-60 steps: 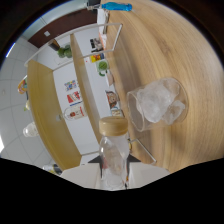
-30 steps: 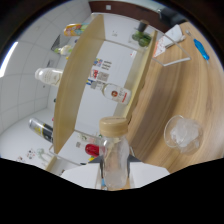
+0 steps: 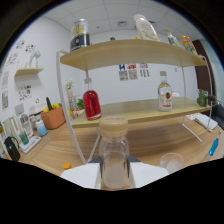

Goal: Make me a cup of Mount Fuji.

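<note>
A 2-tier wooden shelf (image 3: 145,52) is seen beyond the fingers, with a red bottle (image 3: 91,104) and a clear bottle (image 3: 164,95) on its lower tier. A capped clear bottle (image 3: 114,159) is held upright, clamped by the gripper (image 3: 114,172). A plastic cup (image 3: 171,162) is seen just beside it.

Two-tier wooden shelf (image 3: 150,111) with a red bottle (image 3: 91,104) and a clear bottle (image 3: 165,95) on its lower board.

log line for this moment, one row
gripper: shut on clear bottle | bottle: upright, tan cap, lifted | ahead: shelf with red bottle | plastic cup: beside
</note>
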`<state>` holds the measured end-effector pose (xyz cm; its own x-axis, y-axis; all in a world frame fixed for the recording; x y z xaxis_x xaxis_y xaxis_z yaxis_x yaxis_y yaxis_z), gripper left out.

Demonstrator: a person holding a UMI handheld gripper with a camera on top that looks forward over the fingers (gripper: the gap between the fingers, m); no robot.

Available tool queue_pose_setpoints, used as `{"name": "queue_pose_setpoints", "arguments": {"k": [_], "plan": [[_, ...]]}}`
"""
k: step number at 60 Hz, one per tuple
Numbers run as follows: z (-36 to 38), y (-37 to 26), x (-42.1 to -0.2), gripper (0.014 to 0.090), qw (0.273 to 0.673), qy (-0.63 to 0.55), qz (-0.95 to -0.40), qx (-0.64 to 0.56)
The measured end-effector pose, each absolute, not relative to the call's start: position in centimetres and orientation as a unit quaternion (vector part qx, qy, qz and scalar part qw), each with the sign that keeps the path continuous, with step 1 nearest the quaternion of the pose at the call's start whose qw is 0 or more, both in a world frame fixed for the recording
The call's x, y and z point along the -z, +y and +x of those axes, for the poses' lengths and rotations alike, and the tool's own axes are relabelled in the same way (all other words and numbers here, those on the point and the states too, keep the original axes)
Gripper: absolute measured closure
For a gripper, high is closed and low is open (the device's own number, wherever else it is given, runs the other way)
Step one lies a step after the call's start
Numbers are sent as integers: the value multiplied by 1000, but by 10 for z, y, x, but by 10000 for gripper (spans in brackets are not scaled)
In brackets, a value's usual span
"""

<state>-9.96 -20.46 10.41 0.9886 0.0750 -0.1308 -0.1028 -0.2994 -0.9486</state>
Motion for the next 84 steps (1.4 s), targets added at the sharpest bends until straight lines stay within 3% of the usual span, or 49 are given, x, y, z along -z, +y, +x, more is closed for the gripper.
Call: {"name": "queue_pose_setpoints", "arguments": {"k": [24,46,52,55,57,74,84], "plan": [[-105,-203,-57,660,544,-21,-838,-42],[-105,-221,-56,620,557,-41,-829,-31],[-107,-228,-52,447,536,-41,-842,-44],[-105,-232,-56,240,531,-36,-846,-44],[-105,-236,-62,182,531,-35,-846,-43],[-86,-282,-146,182,558,-28,-828,-45],[-40,-305,-158,181,554,-19,-832,-17]]}}
